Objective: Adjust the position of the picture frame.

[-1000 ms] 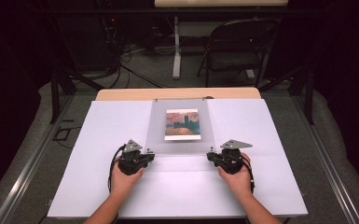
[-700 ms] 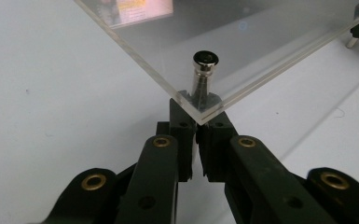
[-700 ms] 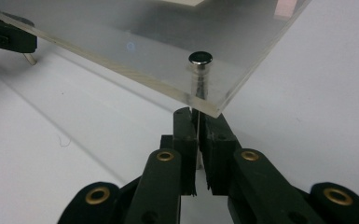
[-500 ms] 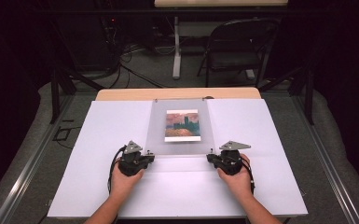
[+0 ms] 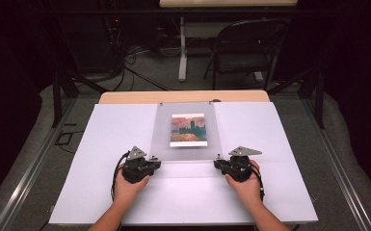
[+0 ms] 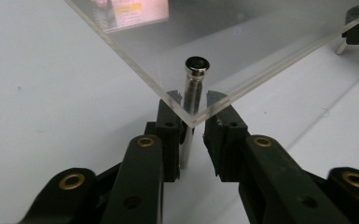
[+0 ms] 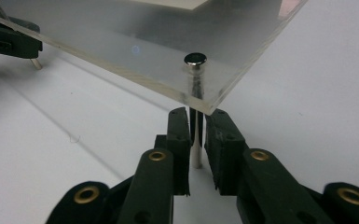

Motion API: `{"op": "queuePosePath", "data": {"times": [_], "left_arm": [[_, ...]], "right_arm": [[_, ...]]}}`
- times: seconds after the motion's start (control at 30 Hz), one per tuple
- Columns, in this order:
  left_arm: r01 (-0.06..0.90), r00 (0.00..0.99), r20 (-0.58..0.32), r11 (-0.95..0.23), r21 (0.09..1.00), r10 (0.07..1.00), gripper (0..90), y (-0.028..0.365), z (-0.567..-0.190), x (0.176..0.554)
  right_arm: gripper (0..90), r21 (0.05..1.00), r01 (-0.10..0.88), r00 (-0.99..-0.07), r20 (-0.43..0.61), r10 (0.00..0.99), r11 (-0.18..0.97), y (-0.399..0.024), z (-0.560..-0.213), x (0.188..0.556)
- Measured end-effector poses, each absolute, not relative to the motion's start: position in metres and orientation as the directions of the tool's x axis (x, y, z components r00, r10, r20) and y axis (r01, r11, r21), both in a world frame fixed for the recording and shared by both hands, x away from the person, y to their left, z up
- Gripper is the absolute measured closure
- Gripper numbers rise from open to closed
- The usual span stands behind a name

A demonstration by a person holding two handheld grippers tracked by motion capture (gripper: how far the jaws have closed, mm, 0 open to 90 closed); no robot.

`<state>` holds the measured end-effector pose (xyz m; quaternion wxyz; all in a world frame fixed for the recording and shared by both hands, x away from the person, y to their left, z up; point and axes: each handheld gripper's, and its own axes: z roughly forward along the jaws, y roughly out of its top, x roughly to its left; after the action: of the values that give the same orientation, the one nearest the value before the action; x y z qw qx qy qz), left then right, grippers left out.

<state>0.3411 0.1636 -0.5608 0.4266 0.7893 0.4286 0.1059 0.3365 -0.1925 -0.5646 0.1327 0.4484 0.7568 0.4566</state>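
Claws (image 6: 194, 100) (image 7: 197, 114) have just been opening around unmoved acrylic panel's (image 5: 186, 130) corner pins (image 6: 193, 88).

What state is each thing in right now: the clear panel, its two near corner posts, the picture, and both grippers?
Clear panel: raised off the table on posts.
Left post: upright between slightly parted jaws.
Right post: upright between slightly parted jaws.
Picture: flat under the panel.
Left gripper: jaws just opened.
Right gripper: jaws just opened.
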Motion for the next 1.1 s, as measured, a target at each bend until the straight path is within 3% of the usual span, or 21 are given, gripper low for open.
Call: {"op": "queuePosePath", "data": {"times": [0.33, 0.67, 1.1], "left_arm": [[0.587, 0.582, -0.204, -0.233, 0.775, 0.787, 42.3, 0.166, -0.560, 0.335], [0.564, 0.606, -0.183, -0.256, 0.785, 0.774, 37.4, 0.168, -0.554, 0.318], [0.544, 0.601, -0.180, -0.234, 0.806, 0.779, 37.6, 0.196, -0.537, 0.294]], "right_arm": [[45.8, 0.817, 0.535, -0.567, 0.159, 0.809, 0.215, -0.191, -0.561, 0.328], [41.8, 0.825, 0.515, -0.590, 0.143, 0.794, 0.234, -0.190, -0.549, 0.310], [40.5, 0.849, 0.478, -0.580, 0.112, 0.807, 0.225, -0.217, -0.535, 0.283]]}}
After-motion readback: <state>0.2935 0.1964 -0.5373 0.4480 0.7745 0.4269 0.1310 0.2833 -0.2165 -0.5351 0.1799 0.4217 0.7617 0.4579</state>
